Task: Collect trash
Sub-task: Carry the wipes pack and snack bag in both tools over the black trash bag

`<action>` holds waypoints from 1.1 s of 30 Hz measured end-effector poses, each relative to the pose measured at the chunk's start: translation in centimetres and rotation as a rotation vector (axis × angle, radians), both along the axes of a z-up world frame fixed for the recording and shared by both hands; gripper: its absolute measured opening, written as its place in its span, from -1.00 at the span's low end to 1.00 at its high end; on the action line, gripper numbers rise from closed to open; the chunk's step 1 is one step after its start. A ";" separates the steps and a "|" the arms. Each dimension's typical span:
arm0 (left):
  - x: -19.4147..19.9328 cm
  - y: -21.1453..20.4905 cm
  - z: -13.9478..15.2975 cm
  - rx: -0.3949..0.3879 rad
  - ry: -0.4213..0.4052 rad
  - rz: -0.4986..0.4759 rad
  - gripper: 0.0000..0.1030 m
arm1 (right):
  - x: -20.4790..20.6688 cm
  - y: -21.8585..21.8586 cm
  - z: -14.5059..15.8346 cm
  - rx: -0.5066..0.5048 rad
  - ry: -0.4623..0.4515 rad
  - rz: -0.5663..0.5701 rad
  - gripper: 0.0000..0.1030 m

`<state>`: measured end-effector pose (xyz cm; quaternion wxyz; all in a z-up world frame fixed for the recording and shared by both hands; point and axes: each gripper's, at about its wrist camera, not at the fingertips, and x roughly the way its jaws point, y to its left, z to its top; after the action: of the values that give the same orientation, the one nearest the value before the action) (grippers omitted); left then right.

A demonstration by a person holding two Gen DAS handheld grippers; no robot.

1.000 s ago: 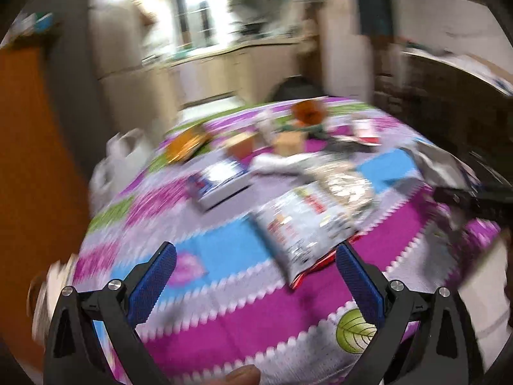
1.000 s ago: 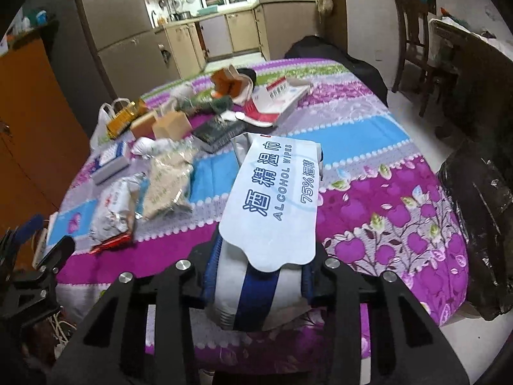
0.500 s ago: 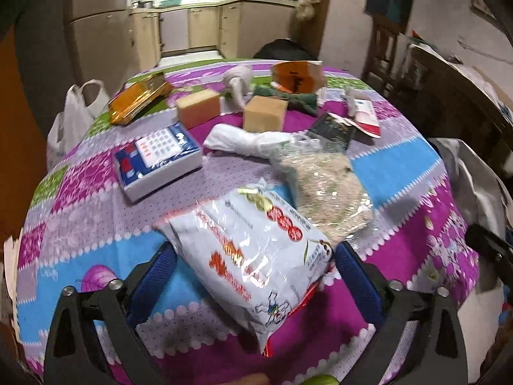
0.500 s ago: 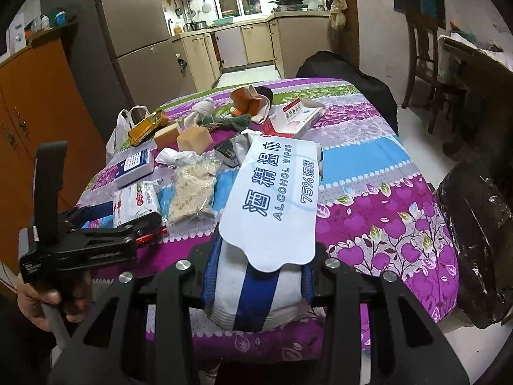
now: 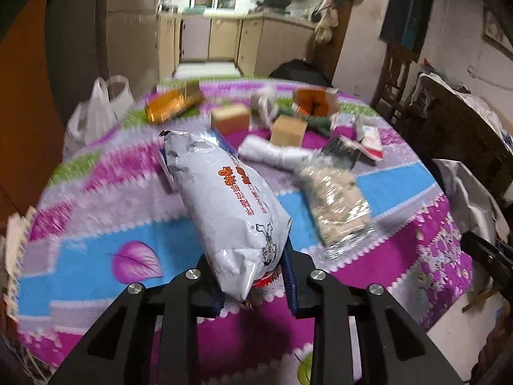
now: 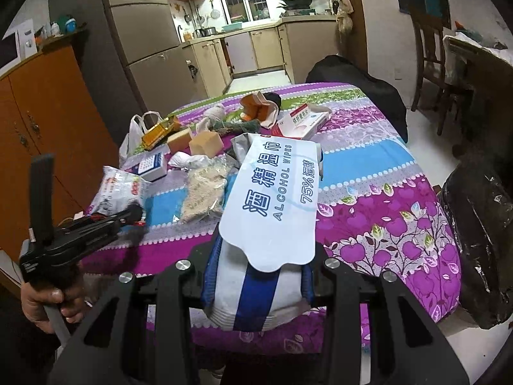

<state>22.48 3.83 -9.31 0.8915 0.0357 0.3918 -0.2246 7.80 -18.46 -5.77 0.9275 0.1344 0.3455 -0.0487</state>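
White snack bag [image 5: 231, 199] between left tongs [image 5: 253, 285]

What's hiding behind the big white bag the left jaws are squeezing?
Behind the white snack bag, a blue-and-white box pokes out. The bag covers most of it in the left wrist view, and the tablecloth beneath.

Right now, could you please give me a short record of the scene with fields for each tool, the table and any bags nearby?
left tool: shut on white snack bag, its far end lifted off the cloth; jaws have just been closing
right tool: shut on alcohol wipes pack
table: purple patterned cloth, still cluttered
still lying: clear grain bag, two tan boxes
bags nearby: black bag at the table's right edge
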 end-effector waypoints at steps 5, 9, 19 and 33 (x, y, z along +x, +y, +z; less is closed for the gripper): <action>-2.7 -1.4 4.4 -0.018 -0.077 -0.082 -0.42 | -2.0 -2.0 1.5 0.006 -0.008 -0.026 -0.26; -4.2 -5.0 6.8 -0.052 -0.089 -0.205 -0.42 | -4.7 -5.2 3.2 0.005 -0.003 -0.087 -0.26; -7.7 -20.3 10.2 -0.049 -0.116 -0.555 -0.42 | -10.9 -14.9 8.5 -0.041 0.005 -0.282 -0.26; -12.6 -40.4 12.8 0.023 -0.080 -0.967 -0.42 | -13.1 -24.9 11.5 -0.072 0.213 -0.412 -0.24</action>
<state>9.84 -36.56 3.49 0.6988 0.2323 0.2983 -0.6072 -5.35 -43.37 5.75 0.8605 0.1630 0.4047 -0.2632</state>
